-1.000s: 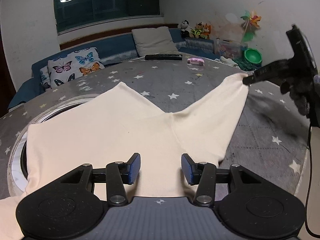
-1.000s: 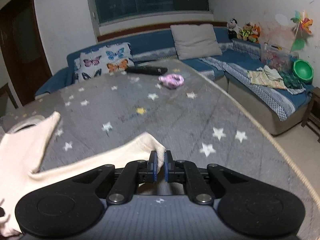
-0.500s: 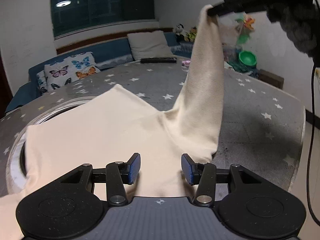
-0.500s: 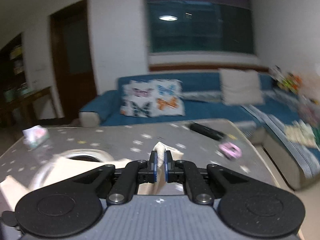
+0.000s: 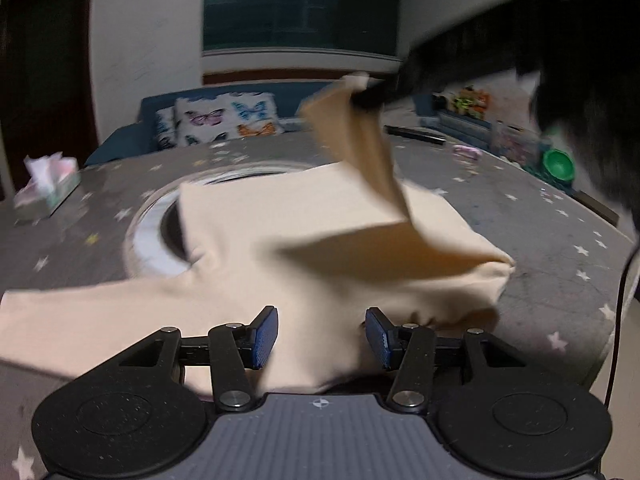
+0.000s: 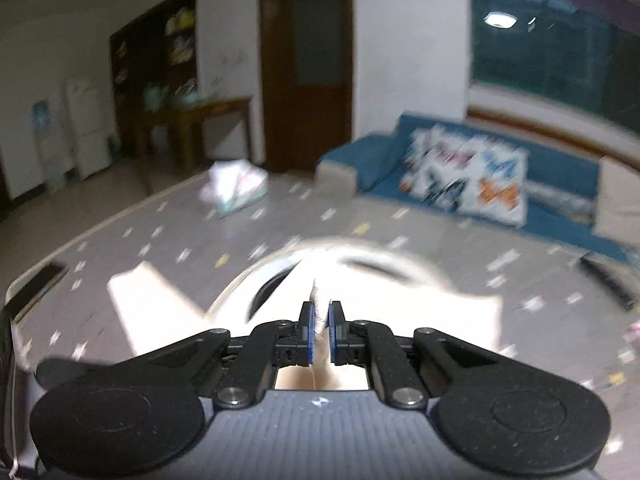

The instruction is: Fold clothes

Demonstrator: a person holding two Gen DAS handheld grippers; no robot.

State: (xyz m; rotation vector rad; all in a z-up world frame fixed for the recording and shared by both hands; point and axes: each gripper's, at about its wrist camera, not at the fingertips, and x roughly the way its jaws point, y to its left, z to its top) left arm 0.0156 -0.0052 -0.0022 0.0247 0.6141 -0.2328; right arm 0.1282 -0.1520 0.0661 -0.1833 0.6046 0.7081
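Observation:
A cream long-sleeved garment [image 5: 304, 240] lies spread on the grey star-patterned table [image 5: 552, 240]. My left gripper [image 5: 320, 334] is open, low over the garment's near edge, holding nothing. My right gripper [image 6: 320, 332] is shut on the end of one sleeve [image 6: 320, 312]. In the left wrist view the right gripper [image 5: 374, 98] holds that sleeve [image 5: 360, 140] lifted high over the garment's body, draped back across it. The other sleeve [image 5: 72, 312] lies flat to the left.
A round white-rimmed hole [image 5: 160, 220] in the table lies partly under the garment. A tissue pack [image 5: 44, 184] sits at far left, a remote [image 5: 416, 132] and a pink item [image 5: 466, 152] at the back. A blue sofa with butterfly cushion [image 5: 224, 120] stands behind.
My right gripper has carried the sleeve up and leftward, over the garment's body. The views have swung left. My left gripper stays open at the near edge.

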